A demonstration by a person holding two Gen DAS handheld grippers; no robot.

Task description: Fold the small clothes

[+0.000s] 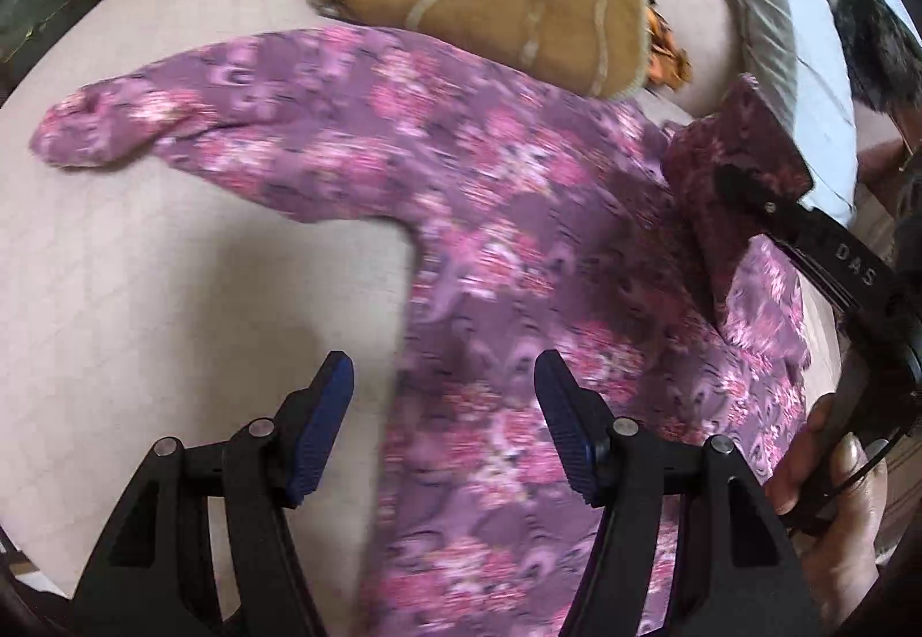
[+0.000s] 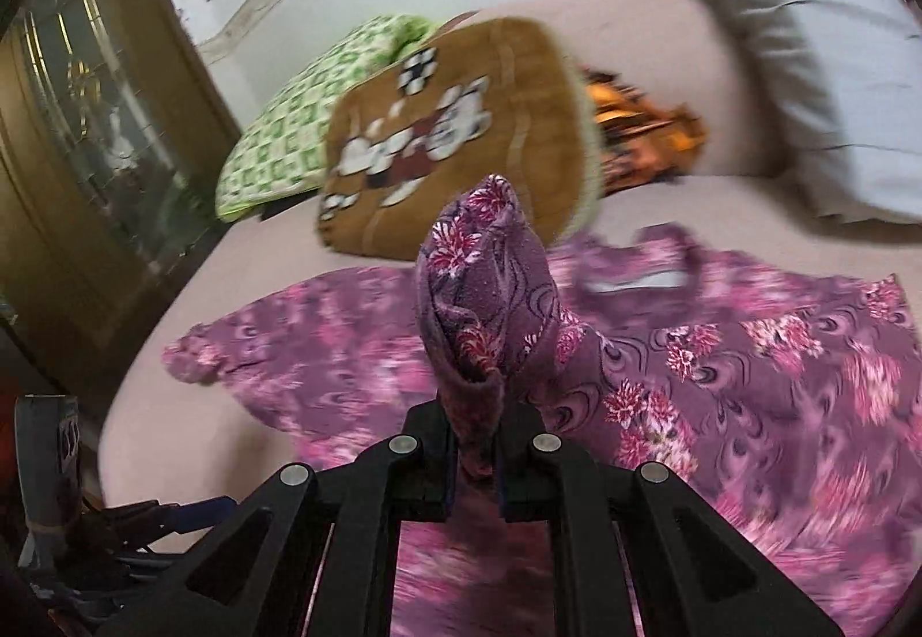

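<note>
Purple floral garment (image 1: 490,210), a small top with pink blossoms, lies spread flat on the pale pink bed surface (image 1: 144,262). Its left sleeve (image 1: 109,132) stretches toward the bed's left edge, while the body runs down toward the near edge.

Left gripper (image 1: 444,389), seen in its own wrist view, stands with its 2 blue-padded fingers (image 1: 325,429) wide apart and empty; one finger is over bare bedding, the other over the cloth's body, and whether they touch the surface cannot be told.

Right gripper (image 2: 473,470) has its jaws closed on the other sleeve (image 2: 484,302), which rises from the jaws as a bunched, upright fold, lifted above the rest of the garment. In the left wrist view this same gripper (image 1: 749,193) appears at the right, with the person's hand (image 1: 830,498) on its handle.

Beyond the garment, toward the far edge, lie a green checked cushion (image 2: 299,118), a brown folded blanket with bear figures (image 2: 461,135), an orange patterned cloth (image 2: 645,129) and, at the far right corner, a grey-and-white pillow (image 2: 807,60).
</note>
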